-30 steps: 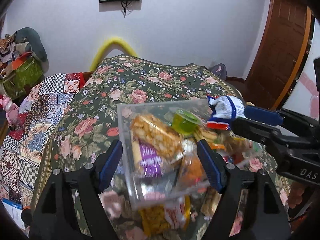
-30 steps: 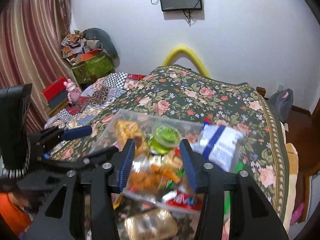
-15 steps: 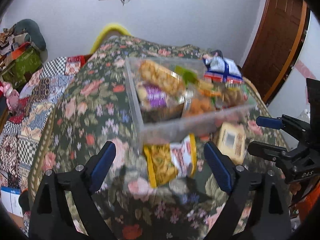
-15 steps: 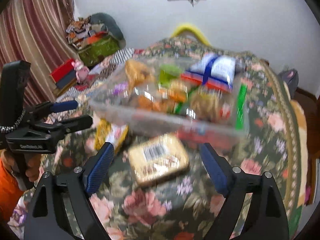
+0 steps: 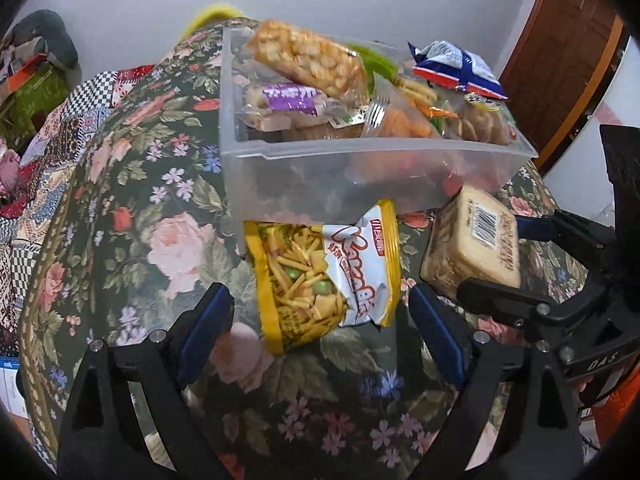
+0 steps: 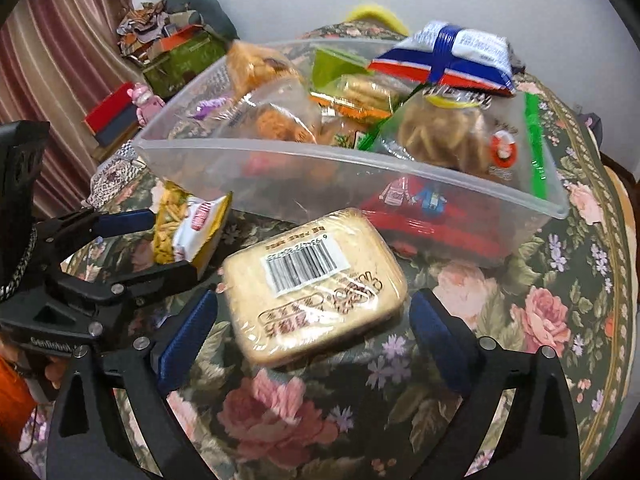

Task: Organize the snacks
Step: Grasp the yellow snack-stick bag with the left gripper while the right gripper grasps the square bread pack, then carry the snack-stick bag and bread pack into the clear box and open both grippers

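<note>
A clear plastic bin (image 5: 360, 176) heaped with snack packets stands on the floral cloth; it also shows in the right wrist view (image 6: 320, 184). A yellow snack-mix bag (image 5: 320, 276) lies in front of it, between the fingers of my open, empty left gripper (image 5: 320, 332). A wrapped beige cake with a barcode (image 6: 312, 284) lies beside the bag, between the fingers of my open, empty right gripper (image 6: 312, 340). Both grippers hover low over the cloth. A blue, white and red packet (image 6: 448, 56) tops the bin's pile.
The floral cloth (image 5: 152, 208) covers a raised surface that drops off at the left. A patchwork cloth (image 5: 40, 148) and boxes lie lower left. A white wall is behind and a brown door (image 5: 560, 52) at the right. Each gripper shows in the other's view.
Both grippers let go of the bin, opened wide and drew back and down. They now frame the yellow bag and the wrapped cake in front of the bin.
</note>
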Available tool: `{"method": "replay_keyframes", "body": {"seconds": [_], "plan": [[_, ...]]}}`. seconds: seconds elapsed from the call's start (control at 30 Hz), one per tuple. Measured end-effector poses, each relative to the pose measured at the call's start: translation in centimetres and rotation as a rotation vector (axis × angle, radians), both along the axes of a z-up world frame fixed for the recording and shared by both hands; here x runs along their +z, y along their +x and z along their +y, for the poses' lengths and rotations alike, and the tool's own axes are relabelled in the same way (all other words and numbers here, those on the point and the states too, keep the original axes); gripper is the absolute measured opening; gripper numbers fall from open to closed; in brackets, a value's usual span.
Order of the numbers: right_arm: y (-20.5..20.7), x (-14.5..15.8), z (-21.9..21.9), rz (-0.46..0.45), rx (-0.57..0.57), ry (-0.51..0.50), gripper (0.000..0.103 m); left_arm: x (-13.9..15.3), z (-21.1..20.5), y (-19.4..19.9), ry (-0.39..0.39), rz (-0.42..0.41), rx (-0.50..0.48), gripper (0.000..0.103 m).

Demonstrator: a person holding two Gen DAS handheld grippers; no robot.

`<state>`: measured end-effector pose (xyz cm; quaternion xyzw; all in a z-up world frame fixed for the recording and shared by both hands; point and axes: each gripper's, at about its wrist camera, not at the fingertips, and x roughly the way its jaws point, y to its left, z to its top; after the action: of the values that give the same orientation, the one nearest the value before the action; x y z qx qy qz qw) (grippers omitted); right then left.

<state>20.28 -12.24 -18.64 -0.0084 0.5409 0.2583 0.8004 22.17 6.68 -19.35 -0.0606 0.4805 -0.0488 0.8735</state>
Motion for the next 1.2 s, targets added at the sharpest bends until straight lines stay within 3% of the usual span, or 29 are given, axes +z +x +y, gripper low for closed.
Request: {"method": "replay_keyframes", "body": {"seconds": [0.1, 0.2, 0.37, 0.5, 0.93, 1.2], "plan": [[0.1, -0.2, -0.5, -0.009, -0.027, 0.003, 0.096, -0.8, 0.0, 0.8, -0.017, 0.011, 0.003, 0.091], [-0.1, 0.0, -0.9, 0.014, -0.026, 0.059, 0.085, -0.8, -0.2, 0.9, -0.012, -0.01, 0.002, 0.091], [-0.8, 0.4, -1.4, -0.008, -0.032, 0.053, 0.08, -0.6, -0.8, 0.5, 0.021, -0.038, -0.005, 0.066], [-1.4, 0.9, -2.5, -0.013, -0.045, 0.066, 0.079, 0.0, -1.2, -0.3, 0.02, -0.054, -0.004, 0.056], [-2.0, 5.1, -4.1, -0.121, -0.074, 0.121, 0.079, 5.5, -1.0, -2.9, -0.002, -0.158, -0.015, 0.055], [-0.4, 7.3, -3.2, -0.191, -0.095, 0.149, 0.077, 8.4, -0.2, -0.5, -0.023, -0.227, 0.002, 0.055]]}}
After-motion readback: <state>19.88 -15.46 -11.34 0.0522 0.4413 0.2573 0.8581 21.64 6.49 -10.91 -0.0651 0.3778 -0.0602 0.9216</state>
